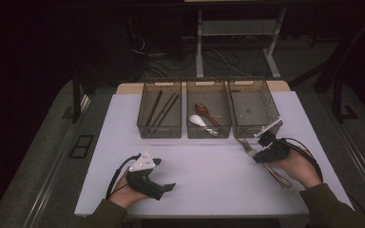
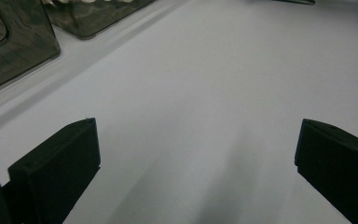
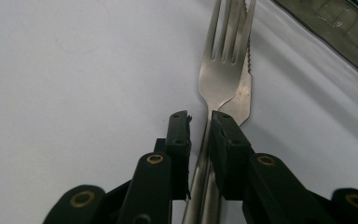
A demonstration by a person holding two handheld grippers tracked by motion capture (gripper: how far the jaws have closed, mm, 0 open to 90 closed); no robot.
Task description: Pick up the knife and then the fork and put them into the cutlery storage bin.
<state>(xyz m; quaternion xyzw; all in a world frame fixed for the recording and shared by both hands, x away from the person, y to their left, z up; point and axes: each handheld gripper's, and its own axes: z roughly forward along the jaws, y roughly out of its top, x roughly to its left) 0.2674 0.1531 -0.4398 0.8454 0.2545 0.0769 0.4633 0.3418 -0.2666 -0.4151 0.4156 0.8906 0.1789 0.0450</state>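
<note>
Cutlery | right gripper (image 3: 199, 128) jaws clenched on fork (image 3: 223, 70) handle, knife (image 3: 243, 95) underneath | left gripper (image 2: 191, 158) released, idle | risk: knife dragged along, lands in wrong bin

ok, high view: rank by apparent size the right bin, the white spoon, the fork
1. right bin, largest by far.
2. fork, though the right gripper covers much of its handle, so this is uncertain.
3. white spoon, about as big as the fork's visible part.

Dim room with black surroundings, white worktop (image 1: 209, 175) lit from overhead, soft shadows beneath the gripper jaws, near jaws blurred, fork (image 3: 223, 70) tines sharp, grainy throughout
</note>
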